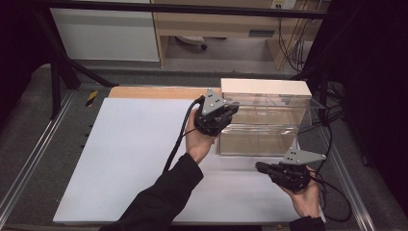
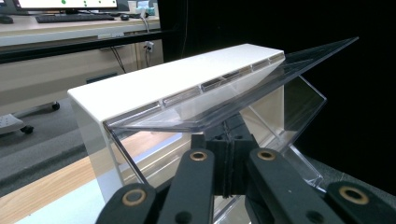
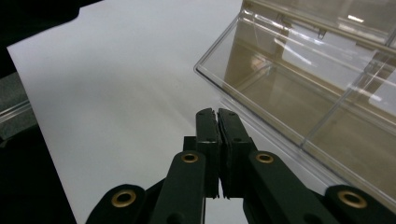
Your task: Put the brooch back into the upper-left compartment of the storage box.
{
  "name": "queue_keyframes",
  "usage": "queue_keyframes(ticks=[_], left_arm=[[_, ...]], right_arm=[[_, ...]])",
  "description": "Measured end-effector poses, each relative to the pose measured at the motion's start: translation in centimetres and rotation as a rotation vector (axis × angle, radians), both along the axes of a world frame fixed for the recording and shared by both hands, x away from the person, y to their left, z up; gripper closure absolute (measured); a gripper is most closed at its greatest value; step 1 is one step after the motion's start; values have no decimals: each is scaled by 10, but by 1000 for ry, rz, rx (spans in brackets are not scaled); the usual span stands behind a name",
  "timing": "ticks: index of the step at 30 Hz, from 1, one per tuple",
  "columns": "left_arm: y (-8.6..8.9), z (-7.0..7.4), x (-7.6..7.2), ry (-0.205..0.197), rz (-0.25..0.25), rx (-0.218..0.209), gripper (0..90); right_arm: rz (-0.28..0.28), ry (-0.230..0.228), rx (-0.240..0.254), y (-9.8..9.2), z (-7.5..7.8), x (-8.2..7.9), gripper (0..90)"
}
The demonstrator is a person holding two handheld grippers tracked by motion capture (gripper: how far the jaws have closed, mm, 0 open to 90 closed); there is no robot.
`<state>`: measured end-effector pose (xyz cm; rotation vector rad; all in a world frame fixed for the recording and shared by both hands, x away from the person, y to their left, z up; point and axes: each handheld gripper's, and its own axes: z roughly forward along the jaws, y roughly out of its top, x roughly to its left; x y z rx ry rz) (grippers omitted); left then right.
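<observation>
White sheeting [image 1: 139,159] covers the bench [image 1: 154,92], a strip of bare wood showing along its far edge; dark floor and office furniture lie beyond.

Left gripper [image 1: 230,111]: centre of the high view, jaws pressed together with no gap, tips at the near left corner of the clear box and under its lid. Whether they pinch the plastic cannot be told. Held by the left hand [image 1: 198,139], dark sleeve [image 1: 159,197] entering from the bottom.

Right gripper [image 1: 262,167]: lower right of the high view, jaws fully together and empty, over the sheeting just beside the box's front wall.

Clear box [image 1: 262,130]: transparent plastic, internal dividers, right of centre on the bench.

Lid [image 2: 243,88]: clear, tilted up, hinged to a white top panel [image 2: 177,74].
</observation>
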<state>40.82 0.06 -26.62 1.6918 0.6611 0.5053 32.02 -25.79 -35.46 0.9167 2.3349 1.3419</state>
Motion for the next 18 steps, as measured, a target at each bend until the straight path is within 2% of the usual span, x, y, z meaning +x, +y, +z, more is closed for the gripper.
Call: queue_keyframes(ticks=[18], left_arm=[[-2,2,0,-5,-4,7,900]], right_arm=[[-22,-61,40,9,27,10,885]])
